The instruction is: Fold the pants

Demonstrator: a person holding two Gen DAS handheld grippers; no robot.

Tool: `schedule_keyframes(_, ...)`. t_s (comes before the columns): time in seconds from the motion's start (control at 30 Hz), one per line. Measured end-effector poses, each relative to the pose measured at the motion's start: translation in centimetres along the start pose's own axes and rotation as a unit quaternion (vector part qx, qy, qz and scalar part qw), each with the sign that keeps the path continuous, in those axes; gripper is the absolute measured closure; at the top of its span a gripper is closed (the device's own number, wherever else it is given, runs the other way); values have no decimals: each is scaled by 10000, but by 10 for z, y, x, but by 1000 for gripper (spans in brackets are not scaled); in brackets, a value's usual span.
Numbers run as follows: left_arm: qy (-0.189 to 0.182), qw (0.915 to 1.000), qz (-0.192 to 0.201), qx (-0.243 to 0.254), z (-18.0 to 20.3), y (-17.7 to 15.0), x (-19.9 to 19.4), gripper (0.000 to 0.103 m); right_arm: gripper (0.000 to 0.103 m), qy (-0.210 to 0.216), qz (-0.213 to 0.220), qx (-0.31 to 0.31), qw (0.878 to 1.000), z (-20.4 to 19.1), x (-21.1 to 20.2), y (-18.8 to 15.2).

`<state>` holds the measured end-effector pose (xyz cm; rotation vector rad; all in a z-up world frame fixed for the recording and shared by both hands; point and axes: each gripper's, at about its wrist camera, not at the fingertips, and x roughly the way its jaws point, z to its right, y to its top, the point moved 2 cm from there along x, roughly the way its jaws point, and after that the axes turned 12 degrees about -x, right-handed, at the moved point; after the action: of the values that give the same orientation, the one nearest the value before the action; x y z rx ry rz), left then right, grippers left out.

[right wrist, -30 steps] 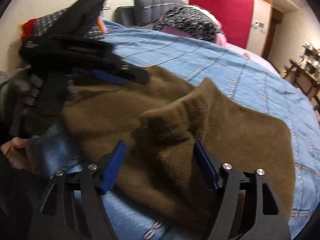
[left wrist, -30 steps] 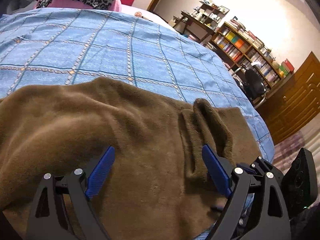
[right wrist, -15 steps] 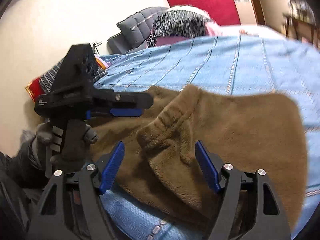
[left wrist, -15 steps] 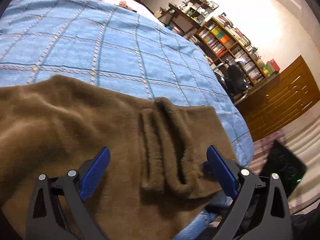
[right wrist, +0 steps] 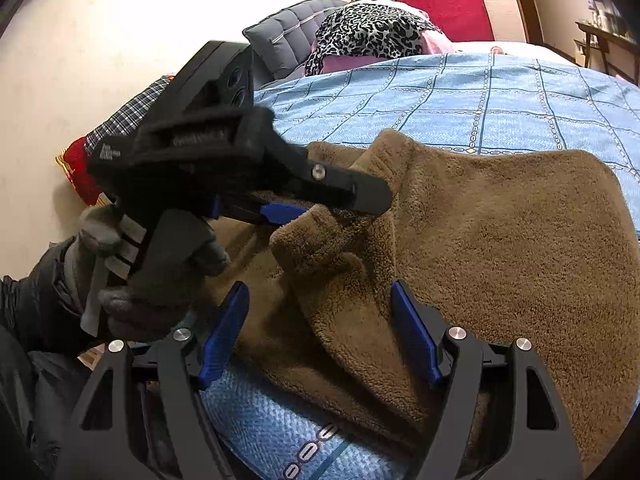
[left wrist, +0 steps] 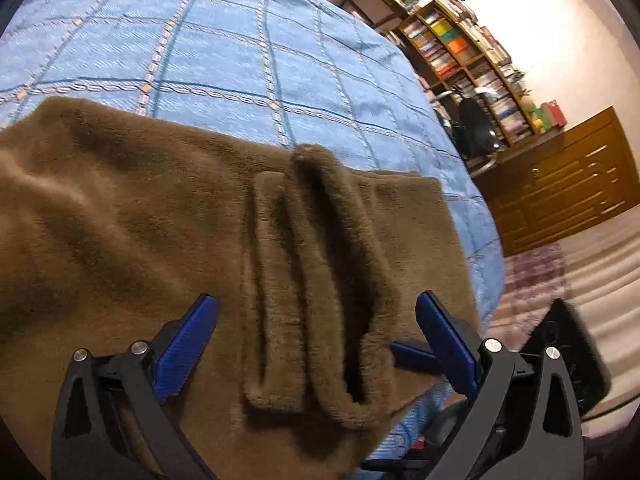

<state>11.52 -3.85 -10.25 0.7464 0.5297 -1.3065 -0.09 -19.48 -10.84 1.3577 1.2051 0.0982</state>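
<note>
Brown fleece pants [left wrist: 120, 220] lie on a blue checked bedspread [left wrist: 240, 52]. A raised ridge of folded fabric [left wrist: 320, 280] runs toward me at the pants' near edge. My left gripper [left wrist: 316, 340] stands wide open astride that ridge, its pads clear of the cloth. In the right wrist view a gloved hand [right wrist: 160, 280] holds the left gripper [right wrist: 336, 204] over the pants [right wrist: 500, 240]. My right gripper [right wrist: 320, 336] is open around the same bunched fold [right wrist: 340, 280] at the bed's near edge. One of its blue fingers [left wrist: 412, 357] shows beside the fold.
Pillows and a leopard-print cloth [right wrist: 368, 36] lie at the head of the bed. A checked cloth [right wrist: 124, 120] sits by the wall on the left. A bookshelf [left wrist: 468, 52], an office chair [left wrist: 476, 128] and a wooden cabinet [left wrist: 560, 184] stand beyond the bed's right edge.
The left gripper has opened wider and slid right along the pants, so the fabric ridge now lies between its pads. The right gripper has rolled and stayed around the fold.
</note>
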Motion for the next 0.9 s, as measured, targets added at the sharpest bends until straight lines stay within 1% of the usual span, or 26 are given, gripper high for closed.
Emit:
schedule_keyframes(0.03,-48,10000,-64,7,2,-1,1,5,29,11,10,6,10000,1,-1,0)
schedule_keyframes(0.13,14,9999,-80,81,7,-1,4,7,29,28,33,37,10000,2,-2,-2)
schedule_keyframes(0.17,84,9998,-115,120,9,-3,7,13,29,26,36,41,10000,2,-3,-1)
schedule_keyframes(0.2,138,9997,-133,137,9,-4,8,22,29,19,36,38,10000,2,-3,-2)
schedule_keyframes(0.23,234,9995,-135,158,9,-4,10,26,29,6,36,32,10000,2,-4,-2)
schedule_keyframes(0.3,460,9988,-102,160,7,-5,10,45,29,-2,35,28,10000,2,-8,-4)
schedule_keyframes(0.33,521,9985,-72,128,5,-5,9,49,29,-8,40,28,10000,2,-10,-5)
schedule_keyframes(0.37,509,9987,-52,85,2,-5,6,59,29,-12,42,28,10000,2,-13,-5)
schedule_keyframes(0.4,453,9990,-40,29,0,-4,4,65,29,-14,56,38,10000,3,-17,-6)
schedule_keyframes(0.43,369,9993,-2,-41,-2,-5,-2,68,29,-12,78,58,10000,3,-21,-6)
schedule_keyframes(0.47,340,9994,30,-44,-1,-4,-4,73,29,-8,110,91,9999,5,-26,-6)
schedule_keyframes(0.53,278,9995,150,41,5,-7,-16,76,29,7,230,223,9995,11,-41,-7)
schedule_keyframes(0.7,218,9978,589,227,15,-16,-58,76,29,54,600,755,9953,31,-70,-6)
schedule_keyframes(0.73,267,9968,705,246,13,-17,-68,76,29,41,673,837,9942,35,-76,-5)
schedule_keyframes(0.77,403,9947,900,292,11,-20,-83,76,29,9,716,868,9936,37,-79,-4)
schedule_keyframes(0.83,518,9924,1067,330,5,-22,-98,76,29,-115,718,863,9936,41,-81,-2)
schedule_keyframes(0.9,635,9910,1150,262,-7,-29,-110,76,29,-171,646,857,9941,44,-76,-2)
